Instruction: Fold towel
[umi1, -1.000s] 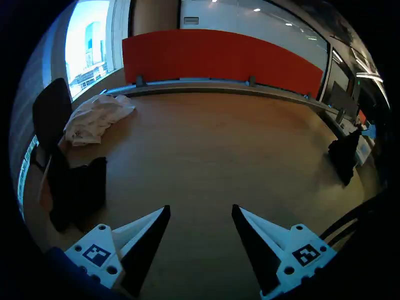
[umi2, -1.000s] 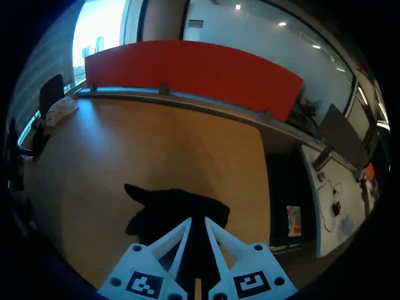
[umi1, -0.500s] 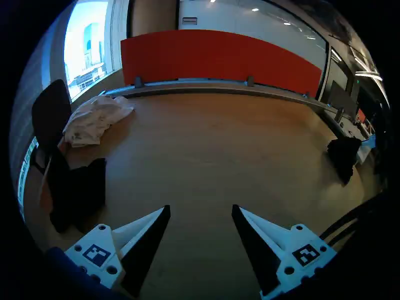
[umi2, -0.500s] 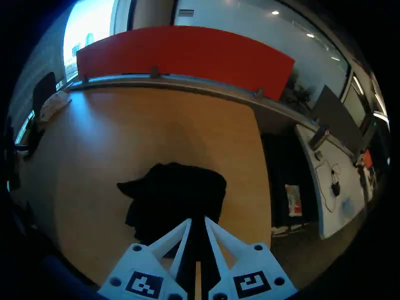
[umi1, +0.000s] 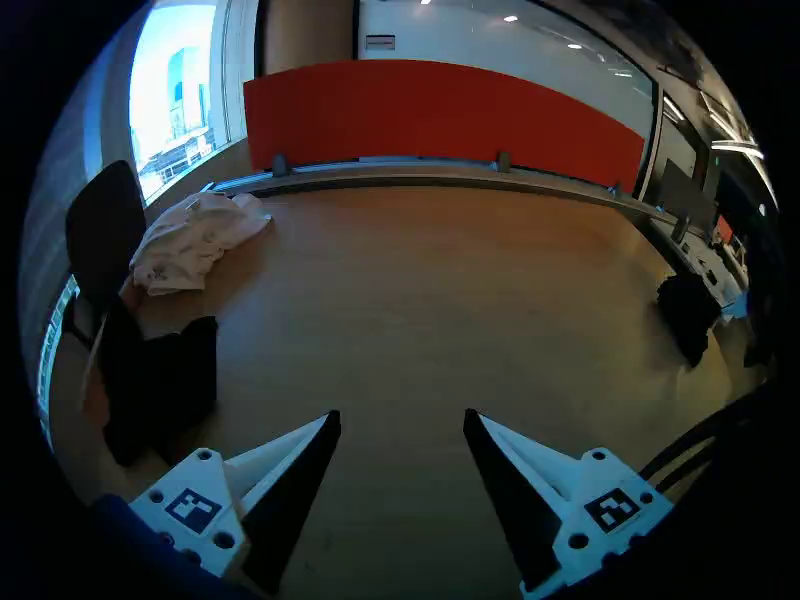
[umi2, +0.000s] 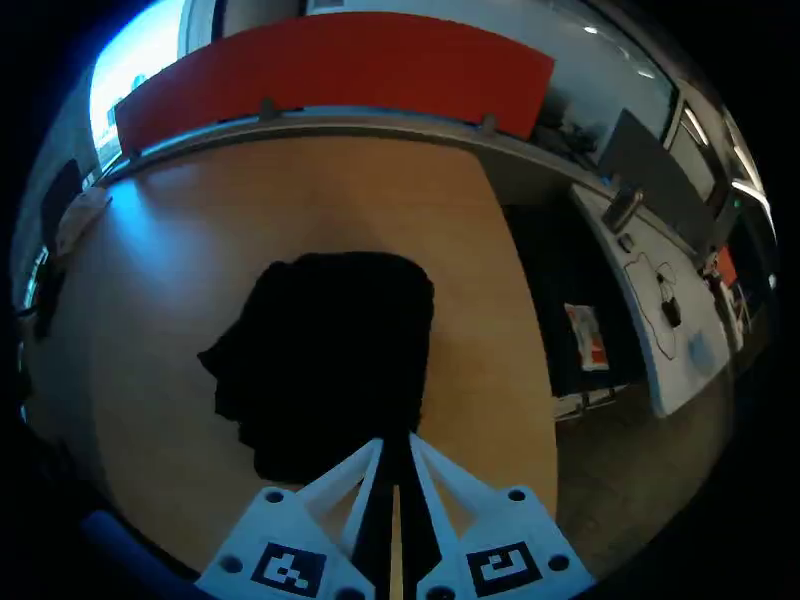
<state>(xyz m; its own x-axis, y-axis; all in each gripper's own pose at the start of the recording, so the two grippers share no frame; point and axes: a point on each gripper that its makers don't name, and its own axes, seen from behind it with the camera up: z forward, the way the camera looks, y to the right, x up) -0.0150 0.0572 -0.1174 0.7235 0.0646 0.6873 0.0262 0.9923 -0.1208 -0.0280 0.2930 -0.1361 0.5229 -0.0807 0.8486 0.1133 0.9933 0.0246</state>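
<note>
One claw alone grips: the right claw (umi2: 395, 440) is clenched on the near edge of the black towel (umi2: 330, 350), which lies near the right side of the wooden surface (umi2: 170, 260). The left claw (umi1: 400, 415) gapes released, well apart. Pulled single-handed, the towel may bunch or slide off.

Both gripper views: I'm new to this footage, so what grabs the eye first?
A black towel lies on the wooden table, its near edge pinched in the right gripper. In the left gripper view, a red partition lines the table's far edge, a crumpled white cloth at far left.
</note>
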